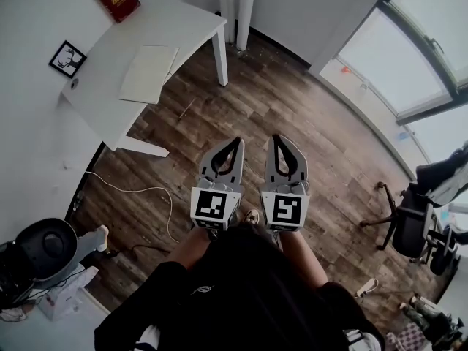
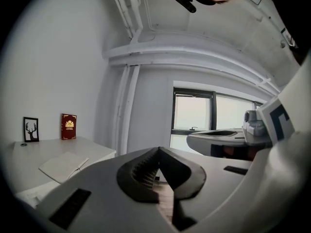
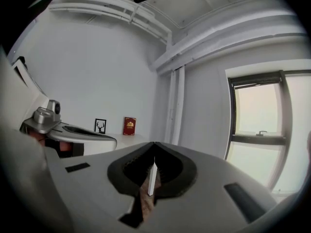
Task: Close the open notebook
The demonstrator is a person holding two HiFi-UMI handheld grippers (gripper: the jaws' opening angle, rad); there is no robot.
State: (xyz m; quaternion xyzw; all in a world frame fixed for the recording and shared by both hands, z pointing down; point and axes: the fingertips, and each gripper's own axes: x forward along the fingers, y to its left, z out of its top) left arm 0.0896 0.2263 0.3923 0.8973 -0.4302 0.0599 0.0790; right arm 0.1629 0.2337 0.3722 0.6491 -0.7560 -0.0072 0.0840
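Lying well beyond left gripper (image 1: 236,141): notebook (image 1: 148,73)

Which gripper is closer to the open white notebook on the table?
Left. The left gripper hangs short of the open white notebook; the right gripper hangs farther off.

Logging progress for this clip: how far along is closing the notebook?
Done: nothing; the notebook lies open on the white table. In hand: nothing; left gripper and right gripper have shut, empty jaws, over the floor short of the table. Left: reach it and fold the cover over.
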